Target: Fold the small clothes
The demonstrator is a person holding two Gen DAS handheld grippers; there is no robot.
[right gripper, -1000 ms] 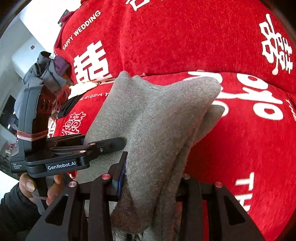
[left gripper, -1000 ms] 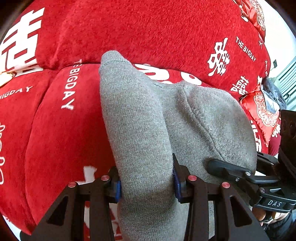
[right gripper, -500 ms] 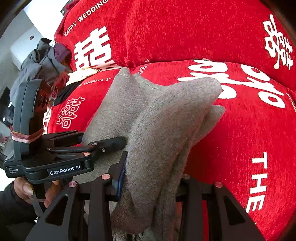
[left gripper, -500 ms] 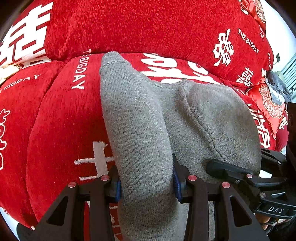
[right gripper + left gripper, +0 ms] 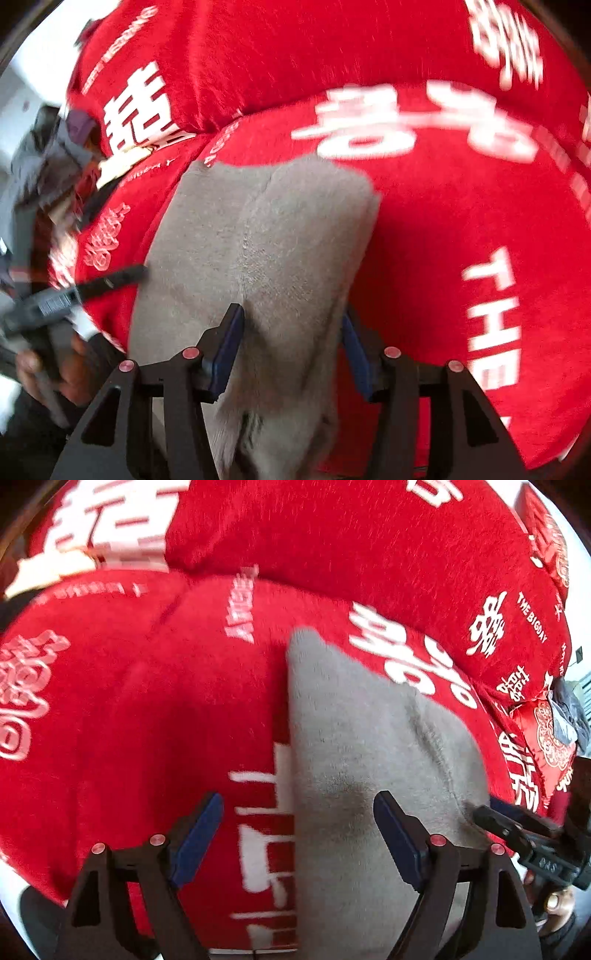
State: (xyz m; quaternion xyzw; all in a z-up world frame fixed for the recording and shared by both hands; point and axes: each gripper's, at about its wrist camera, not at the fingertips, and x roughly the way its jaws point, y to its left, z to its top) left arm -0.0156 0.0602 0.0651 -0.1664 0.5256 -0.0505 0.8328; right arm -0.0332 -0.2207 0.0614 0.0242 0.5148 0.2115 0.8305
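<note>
A small grey knit garment lies folded on the red cushion. My left gripper hangs over its near left edge with the jaws opening wide. The left pad is clear of the cloth over bare cushion, and the right pad hovers above the grey fabric without pressing. In the right wrist view the same grey garment runs between the fingers of my right gripper. Those jaws are opening too, and the cloth lies slack between the blue pads. A hand holds the left gripper's body at the left edge.
Red plush cushions with white lettering fill both views, with a back cushion behind the seat. A heap of grey and dark clothes sits at the far left end. A red embroidered pillow lies at the right end.
Both grippers have let go: the jaws that pinched the grey garment have spread. The garment has sunk flat onto the cushion. The left gripper has shifted left of it.
</note>
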